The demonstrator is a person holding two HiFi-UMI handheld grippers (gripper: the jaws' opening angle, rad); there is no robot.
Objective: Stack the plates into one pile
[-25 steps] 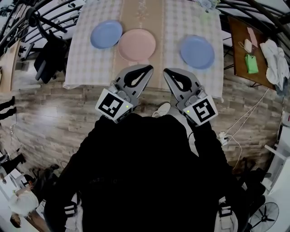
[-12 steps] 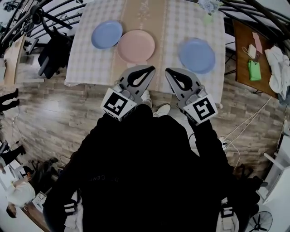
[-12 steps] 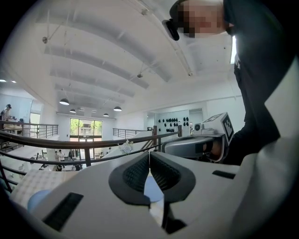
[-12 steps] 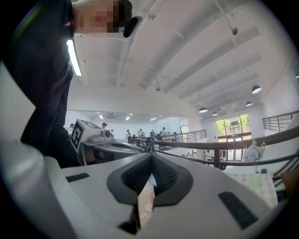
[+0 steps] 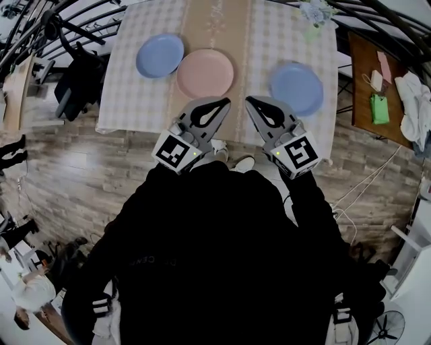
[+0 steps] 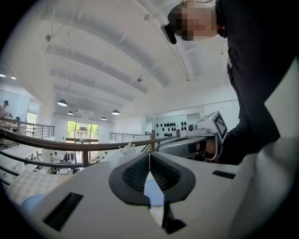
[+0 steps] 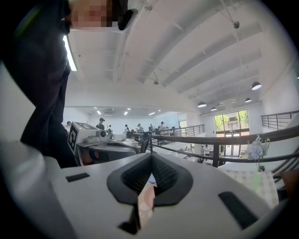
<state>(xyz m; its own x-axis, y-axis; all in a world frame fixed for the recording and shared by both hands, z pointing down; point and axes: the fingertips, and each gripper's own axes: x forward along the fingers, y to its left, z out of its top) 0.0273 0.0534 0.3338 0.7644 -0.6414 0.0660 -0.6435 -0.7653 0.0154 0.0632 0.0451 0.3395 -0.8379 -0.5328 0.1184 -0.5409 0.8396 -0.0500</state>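
Closed and empty, the left gripper (image 5: 219, 103) and right gripper (image 5: 251, 102) are hovering at the table's (image 5: 135, 101) near edge, apparently because the pink plate (image 5: 205, 73), left blue plate (image 5: 159, 56) and right blue plate (image 5: 296, 88) are lying unstacked

Bare cloth is lying open along the near edge of the table (image 5: 135, 111), and a clear strip is running between the pink plate (image 5: 205, 73) and the right blue plate (image 5: 296, 89). The left blue plate (image 5: 159, 56) is sitting just beside the pink one, leaving almost no gap. A flower vase (image 5: 314, 15) is crowding the far right corner, black railing bars (image 5: 384, 19) are curving beyond it, and a black chair (image 5: 77, 81) is standing off the left side.
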